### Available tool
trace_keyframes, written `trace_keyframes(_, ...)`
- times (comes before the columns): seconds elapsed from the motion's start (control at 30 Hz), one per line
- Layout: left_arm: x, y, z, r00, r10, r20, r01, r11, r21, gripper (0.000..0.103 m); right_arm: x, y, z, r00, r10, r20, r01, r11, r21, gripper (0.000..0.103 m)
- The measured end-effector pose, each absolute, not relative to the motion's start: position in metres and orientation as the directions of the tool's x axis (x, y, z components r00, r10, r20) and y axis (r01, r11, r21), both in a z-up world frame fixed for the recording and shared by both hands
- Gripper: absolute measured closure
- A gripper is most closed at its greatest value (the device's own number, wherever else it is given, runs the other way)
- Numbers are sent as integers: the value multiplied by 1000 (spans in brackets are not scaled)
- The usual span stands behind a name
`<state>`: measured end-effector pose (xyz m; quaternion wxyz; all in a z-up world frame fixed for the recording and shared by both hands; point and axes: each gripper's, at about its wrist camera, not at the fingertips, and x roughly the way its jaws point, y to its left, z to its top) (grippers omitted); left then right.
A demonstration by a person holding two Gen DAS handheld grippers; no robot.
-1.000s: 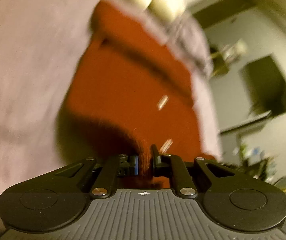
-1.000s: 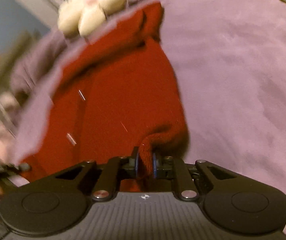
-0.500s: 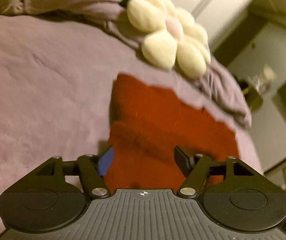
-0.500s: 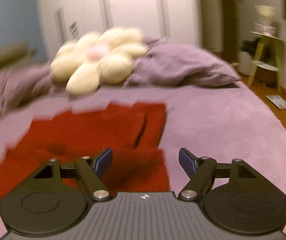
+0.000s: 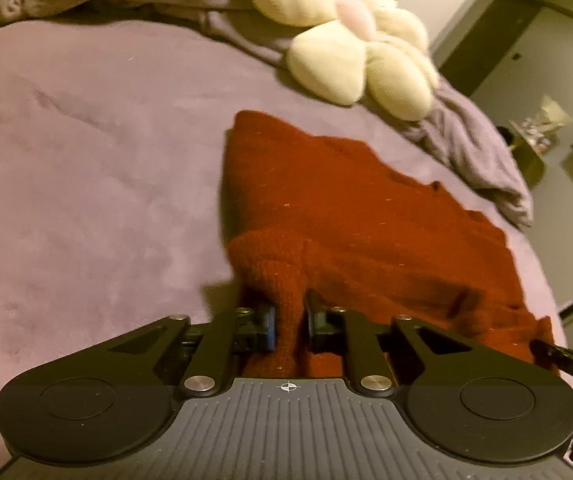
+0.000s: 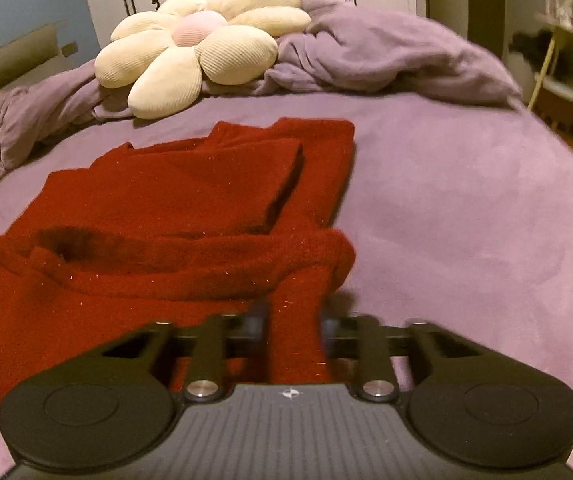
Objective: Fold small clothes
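A red knitted sweater (image 5: 358,220) lies spread on a bed covered with a purple blanket (image 5: 86,152), both of its near corners caught in claws. The left claw (image 5: 289,326) is pressed together on a bunched fold of the sweater's near left corner, the knit rising in a narrow ridge between the two fingers. The right claw (image 6: 295,330) pinches the near right corner (image 6: 298,320) the same way, with a thick band of red fabric squeezed upright between its fingers and a rolled hem running off to its left. Ahead of the right claw, the sweater (image 6: 174,208) shows a folded panel lying on top of the body, its edge slanting toward the far right corner. Beyond the sweater, well ahead of both claws, a cream flower-shaped pillow (image 6: 194,48) with a pale pink centre rests against a rumpled purple duvet (image 6: 386,56) at the head of the bed. To the far right of the right claw stands a small yellow-legged side table (image 6: 566,80).
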<state>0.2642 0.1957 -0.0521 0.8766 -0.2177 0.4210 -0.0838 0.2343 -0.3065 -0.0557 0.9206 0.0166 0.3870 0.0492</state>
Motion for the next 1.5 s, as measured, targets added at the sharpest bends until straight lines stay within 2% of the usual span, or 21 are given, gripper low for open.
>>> trace_keyframes(0.07, 255, 193, -40, 647, -323, -691, -7, 903, -429, 89, 225, -296, -48, 728, 60, -683, -96, 995, -14, 94)
trace_keyframes(0.13, 242, 189, -13, 677, -371, -635, 68, 891, -449, 90, 211, -289, -31, 764, 67, -642, -125, 991, -47, 94)
trace_keyframes(0.27, 233, 189, 53, 766, -408, -497, 187, 881, -436, 89, 199, -290, 19, 848, 145, -510, -178, 984, -16, 94)
trace_keyframes(0.33, 247, 190, 73, 812, -378, -444, 190, 892, -410, 89, 213, -294, 37, 884, 131, -449, -138, 990, 17, 94)
trace_keyframes(0.4, 269, 191, 76, 841, -318, -438, 147, 913, -381, 87, 236, -298, 41, 902, 89, -422, -82, 996, 35, 94)
trace_keyframes(0.47, 299, 189, 59, 833, -266, -485, 90, 930, -356, 81, 269, -300, 29, 892, 37, -451, -19, 999, 43, 94)
trace_keyframes(0.5, 314, 187, 43, 811, -258, -525, 72, 935, -348, 71, 284, -300, 19, 877, 21, -480, 2, 999, 47, 93)
trace_keyframes(0.63, 347, 180, -29, 665, -272, -696, 8, 934, -358, 59, 330, -301, -34, 765, 16, -644, 19, 999, 47, 88)
trace_keyframes(0.7, 346, 178, -46, 657, -271, -704, 13, 937, -348, 44, 334, -298, -51, 738, 1, -674, 5, 1000, 6, 83)
trace_keyframes(0.83, 346, 180, -52, 659, -324, -679, 35, 915, -402, 33, 334, -308, -55, 733, 42, -679, 13, 997, 75, 79)
trace_keyframes(0.87, 351, 180, -53, 662, -330, -673, 29, 909, -416, 35, 338, -314, -56, 730, 52, -682, 28, 994, 105, 74)
trace_keyframes(0.9, 355, 181, -53, 663, -325, -674, 17, 907, -420, 42, 339, -316, -58, 726, 61, -685, 39, 991, 129, 71)
trace_keyframes(0.93, 357, 180, -52, 668, -310, -676, 7, 912, -411, 53, 341, -319, -61, 720, 72, -690, 46, 987, 151, 71)
trace_keyframes(0.97, 360, 177, -51, 672, -286, -683, -4, 921, -390, 86, 344, -319, -63, 721, 74, -689, 50, 986, 158, 72)
trace_keyframes(1.0, 361, 175, -49, 674, -256, -693, -15, 933, -359, 91, 342, -318, -63, 727, 71, -682, 46, 987, 152, 76)
trace_keyframes(1.03, 358, 175, -47, 684, -254, -684, -7, 935, -354, 92, 339, -313, -61, 736, 69, -673, 25, 991, 129, 92)
trace_keyframes(1.17, 342, 171, -25, 755, -236, -612, 50, 951, -305, 93, 329, -290, -46, 789, 9, -614, -20, 1000, -11, 94)
trace_keyframes(1.33, 345, 181, 35, 870, -186, -456, 41, 950, -310, 92, 328, -272, 6, 901, -62, -429, 22, 995, -98, 94)
trace_keyframes(1.43, 373, 171, 41, 883, -97, -459, -18, 971, -240, 91, 358, -257, 17, 919, -150, -364, 90, 980, -175, 94)
trace_keyframes(1.5, 390, 162, 27, 864, 14, -503, -107, 982, -156, 76, 382, -252, 7, 911, -199, -362, 128, 969, -211, 92)
